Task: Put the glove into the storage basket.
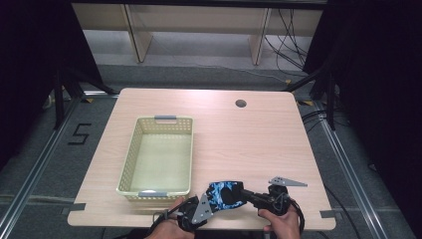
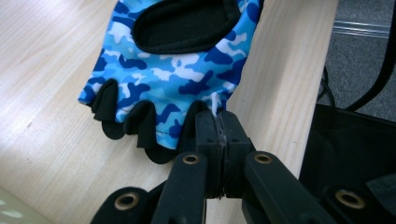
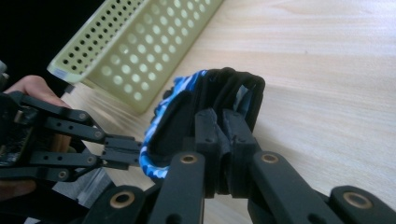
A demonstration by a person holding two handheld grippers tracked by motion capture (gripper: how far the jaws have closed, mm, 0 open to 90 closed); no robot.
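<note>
Left gripper [image 2: 219, 140]: jaws clamped on finger-end hem of blue camouflage fingerless fabric glove [image 2: 173, 70]. Right gripper [image 3: 219, 135]: jaws clamped on glove's black cuff end. Glove stretched between both tongs, long axis running gripper to gripper, lifted just off the light wooden table [image 1: 249, 139]. No legible writing. Pale yellow perforated plastic basket [image 1: 130, 154] beyond left gripper.
</note>
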